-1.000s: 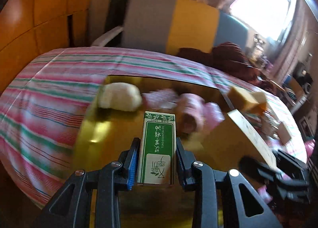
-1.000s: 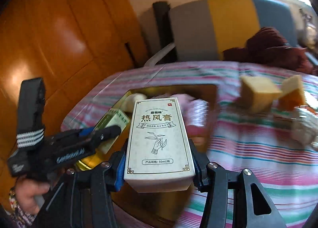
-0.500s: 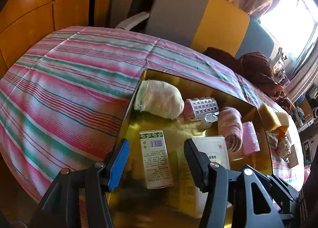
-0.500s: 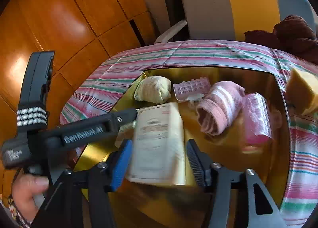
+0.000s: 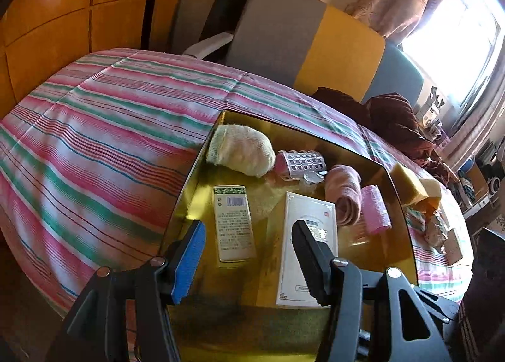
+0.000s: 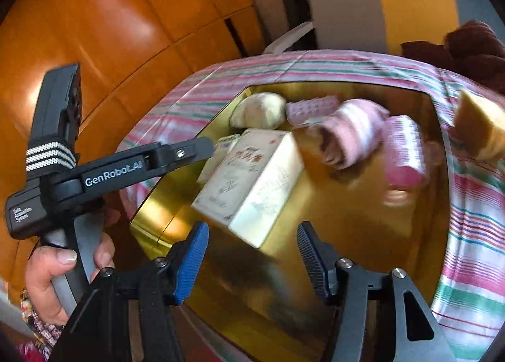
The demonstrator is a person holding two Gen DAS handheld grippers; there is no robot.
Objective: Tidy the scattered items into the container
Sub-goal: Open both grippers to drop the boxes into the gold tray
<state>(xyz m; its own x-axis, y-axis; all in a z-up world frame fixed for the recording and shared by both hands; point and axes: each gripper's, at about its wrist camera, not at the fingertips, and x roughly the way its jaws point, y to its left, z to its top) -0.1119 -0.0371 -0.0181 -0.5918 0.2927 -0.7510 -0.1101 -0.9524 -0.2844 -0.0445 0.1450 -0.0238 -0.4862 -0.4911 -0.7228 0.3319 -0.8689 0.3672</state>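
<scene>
Both grippers hang empty, jaws spread wide. Ahead of the left gripper (image 5: 247, 254), the green box (image 5: 234, 222) lies flat in the gold tray (image 5: 186, 191); the white box (image 6: 252, 179) lies just ahead of the right gripper (image 6: 252, 251).

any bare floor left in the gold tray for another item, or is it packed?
Gold tray: free on the right, bare floor between the white box and the right wall, below the pink roller. A narrow strip runs left of the green box. The far end is crowded: cream sock, gridded roller and pink towel roll lie close together.
</scene>
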